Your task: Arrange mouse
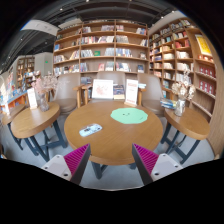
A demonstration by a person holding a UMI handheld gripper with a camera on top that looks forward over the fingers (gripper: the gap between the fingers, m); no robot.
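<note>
While your gripper (pixel 112 160) hangs above the near edge of the round wooden table (pixel 105 140), its pink-padded fingers (pixel 75 160) stand wide apart with nothing between them. You have the mouse (pixel 91 129) lying on the tabletop well beyond the fingers, toward the left one. A round green mat (pixel 129 115) sits farther back, apart from it. Upright display cards (pixel 103 89) stand at the far rim. Bookshelves (pixel 100 50) line the back wall.

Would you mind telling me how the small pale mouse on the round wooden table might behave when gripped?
The small pale mouse looks low and rounded, so it probably slips between the open gripper pads. It seems light, likely sliding on the round wooden table.
</note>
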